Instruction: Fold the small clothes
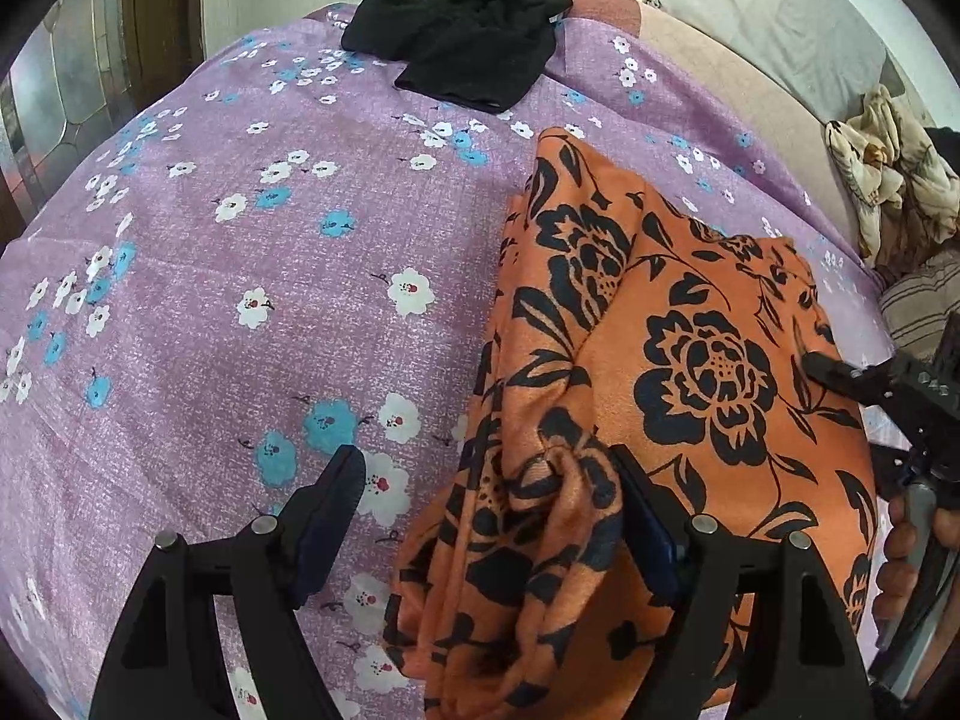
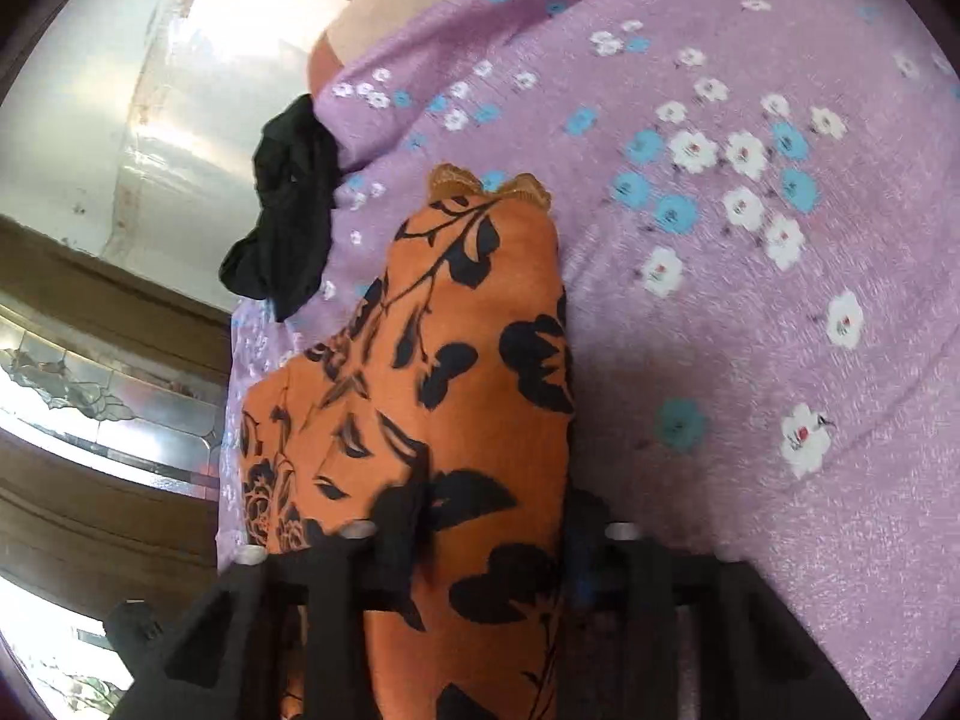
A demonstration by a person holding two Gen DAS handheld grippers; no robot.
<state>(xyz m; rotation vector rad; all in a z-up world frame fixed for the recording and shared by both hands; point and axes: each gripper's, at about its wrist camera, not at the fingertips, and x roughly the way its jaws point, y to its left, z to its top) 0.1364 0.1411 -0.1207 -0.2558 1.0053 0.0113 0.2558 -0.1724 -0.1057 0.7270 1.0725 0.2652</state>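
An orange cloth with black flowers (image 1: 690,360) lies folded on the purple flowered bedsheet (image 1: 240,240). My left gripper (image 1: 483,468) stands open low over it. Its right finger touches the cloth's bunched near edge, and its left finger hangs over bare sheet. At the right edge, my right gripper (image 1: 852,378) reaches in, its tip on the cloth, with a hand (image 1: 906,546) behind it. In the right wrist view the orange cloth (image 2: 468,360) runs as a long fold away from my right gripper (image 2: 489,510). Those fingers are spread, with the fold's near end in the gap between them.
A crumpled black garment (image 1: 468,30) (image 2: 288,204) lies at the sheet's far edge. A beige patterned cloth (image 1: 888,180) and a striped fabric (image 1: 918,300) sit off the sheet's right side. Wooden furniture with glass panels (image 2: 90,408) stands beside the bed.
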